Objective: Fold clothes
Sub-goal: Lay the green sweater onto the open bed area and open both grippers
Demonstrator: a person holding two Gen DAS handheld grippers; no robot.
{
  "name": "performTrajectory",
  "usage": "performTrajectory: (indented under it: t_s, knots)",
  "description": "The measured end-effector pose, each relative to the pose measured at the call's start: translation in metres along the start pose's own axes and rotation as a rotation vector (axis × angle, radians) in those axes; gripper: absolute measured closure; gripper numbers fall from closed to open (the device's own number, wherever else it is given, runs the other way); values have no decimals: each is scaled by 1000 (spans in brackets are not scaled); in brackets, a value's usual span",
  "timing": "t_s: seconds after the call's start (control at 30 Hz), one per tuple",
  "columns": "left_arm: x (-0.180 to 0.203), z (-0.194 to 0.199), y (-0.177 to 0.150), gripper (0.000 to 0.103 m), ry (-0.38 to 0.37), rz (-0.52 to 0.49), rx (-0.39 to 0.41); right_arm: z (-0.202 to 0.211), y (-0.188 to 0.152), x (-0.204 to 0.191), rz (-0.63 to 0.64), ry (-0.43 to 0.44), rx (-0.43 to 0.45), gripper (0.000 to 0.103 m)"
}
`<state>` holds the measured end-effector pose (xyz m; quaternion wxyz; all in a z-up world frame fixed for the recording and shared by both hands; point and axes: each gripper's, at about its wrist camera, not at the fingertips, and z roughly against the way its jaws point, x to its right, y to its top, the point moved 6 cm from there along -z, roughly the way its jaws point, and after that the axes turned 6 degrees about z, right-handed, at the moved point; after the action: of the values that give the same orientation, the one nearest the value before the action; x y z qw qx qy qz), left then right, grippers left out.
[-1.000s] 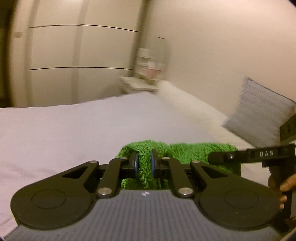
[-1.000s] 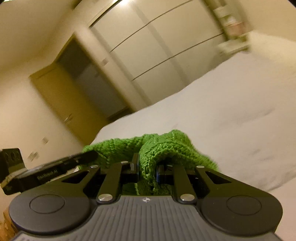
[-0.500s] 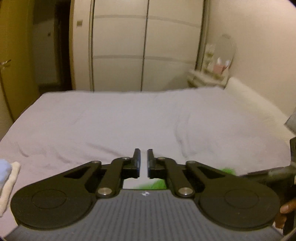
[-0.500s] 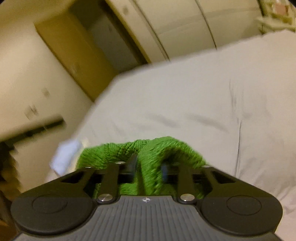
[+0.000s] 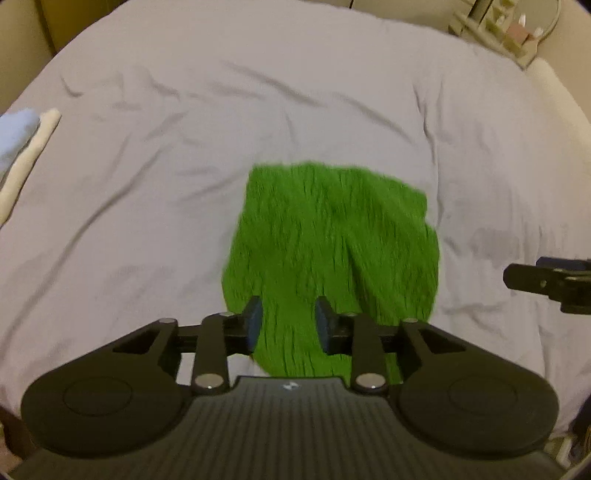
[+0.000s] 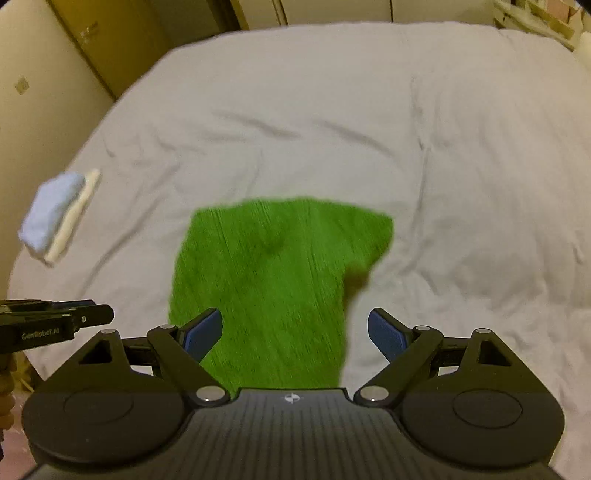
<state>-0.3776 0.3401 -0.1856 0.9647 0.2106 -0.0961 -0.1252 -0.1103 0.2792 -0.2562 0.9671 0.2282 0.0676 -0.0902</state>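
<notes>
Both of my grippers hang over the bed with nothing between their pads. On my left gripper (image 5: 287,324) the blue-faced fingers (image 5: 254,322) stand a modest way apart — a clear gap, with the green knit garment (image 5: 332,240) showing through it from below. I cannot tell whether the tips brush the knit or ride just above it; the cloth is blurred there. My right gripper (image 6: 295,334) is spread much wider, its two blue pads (image 6: 386,334) angled outward, gripping nothing, the left one over the garment's near edge and the right one over bare sheet.

Outward from the fingers, the green knit garment (image 6: 269,280) lies spread on the pale sheet of the bed (image 5: 147,184), running from 6 o'clock up toward the middle of each view, its far edge roughly straight and one corner reaching toward 2 o'clock in the right wrist view. In the left wrist view my right gripper's dark tip pokes in at 3 o'clock; in the right wrist view my left gripper shows at 9 o'clock.

Farther out, at about 10 o'clock, a small stack of folded cloths (image 6: 55,214) — light blue on cream — sits near the bed's edge, well apart from the garment. At 1 o'clock in the left wrist view, past the bed's corner, stands a shelf (image 5: 506,33) with small items, too blurred to tell what.
</notes>
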Motion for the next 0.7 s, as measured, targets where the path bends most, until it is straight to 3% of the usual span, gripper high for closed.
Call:
performTrajectory:
  t_s: [0.1, 0.37, 0.5, 0.57, 0.7]
  knots:
    - [2, 1, -27, 71, 19, 20, -47, 12, -22, -11, 21, 10, -8, 15]
    - [35, 50, -55, 59, 88, 11, 23, 67, -61, -23, 73, 33, 39, 14]
    - [46, 77, -81, 54, 117, 20, 39, 85, -87, -23, 74, 39, 52, 14]
    - [53, 91, -95, 47, 129, 23, 48, 94, -101, -23, 74, 42, 57, 14]
    - [65, 118, -122, 45, 142, 29, 69, 113, -129, -23, 74, 48, 69, 14]
